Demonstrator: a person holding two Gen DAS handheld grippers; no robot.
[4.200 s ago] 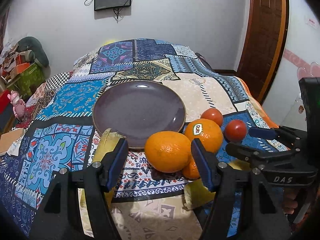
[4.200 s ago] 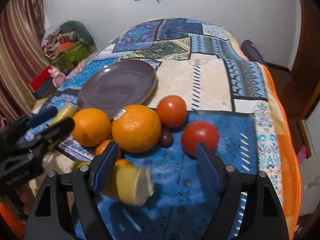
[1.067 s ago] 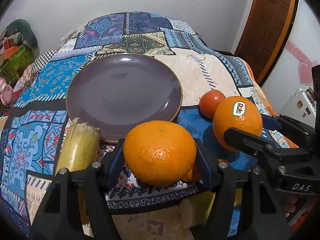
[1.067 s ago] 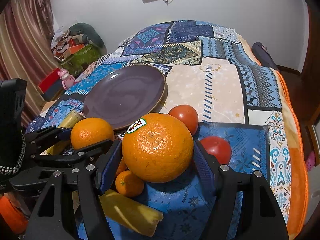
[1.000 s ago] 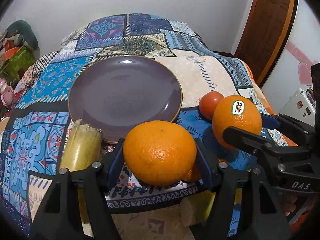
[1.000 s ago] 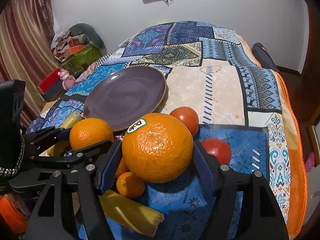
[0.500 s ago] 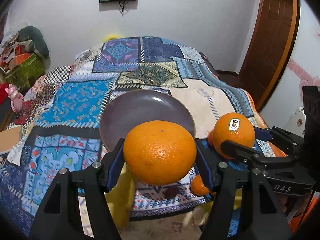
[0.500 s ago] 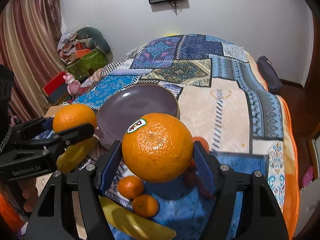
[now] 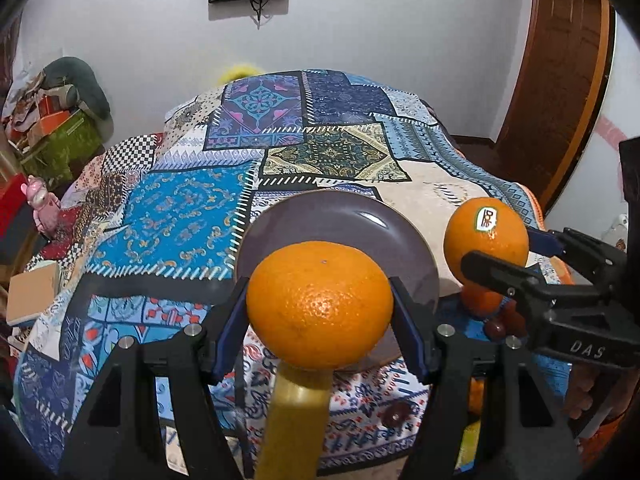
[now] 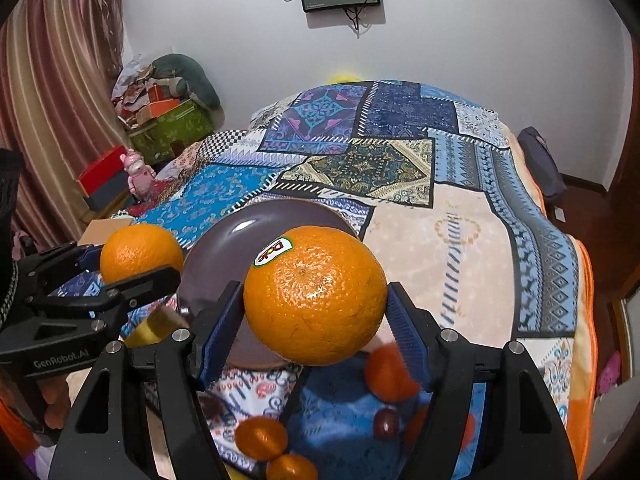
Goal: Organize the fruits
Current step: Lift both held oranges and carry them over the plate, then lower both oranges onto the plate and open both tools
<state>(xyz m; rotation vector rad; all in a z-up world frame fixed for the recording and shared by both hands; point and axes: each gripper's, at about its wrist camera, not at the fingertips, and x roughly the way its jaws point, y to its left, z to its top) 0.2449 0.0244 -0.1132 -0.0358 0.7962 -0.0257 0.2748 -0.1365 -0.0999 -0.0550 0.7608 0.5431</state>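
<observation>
While your left gripper [image 9: 319,316] squeezes a plain orange [image 9: 319,305] between its blue pads, your right gripper [image 10: 315,312] squeezes the orange with the sticker [image 10: 315,295] the same way. Both sets of fingers stand about half open, pressed tight on the fruit, and both oranges are up in the air above the bed.

Just past them sits the purple plate [image 9: 320,216] on the patchwork blanket [image 10: 460,240]. It looks bare where you can see it, so no fruit is sorted yet.

Below your hands, small oranges [image 10: 261,439], a tomato [image 10: 390,372], a dark little fruit [image 10: 386,422] and a yellow piece [image 9: 294,420] lie on the blanket. You have two fruits picked up, but putting them down and fetching the rest is left to do.
</observation>
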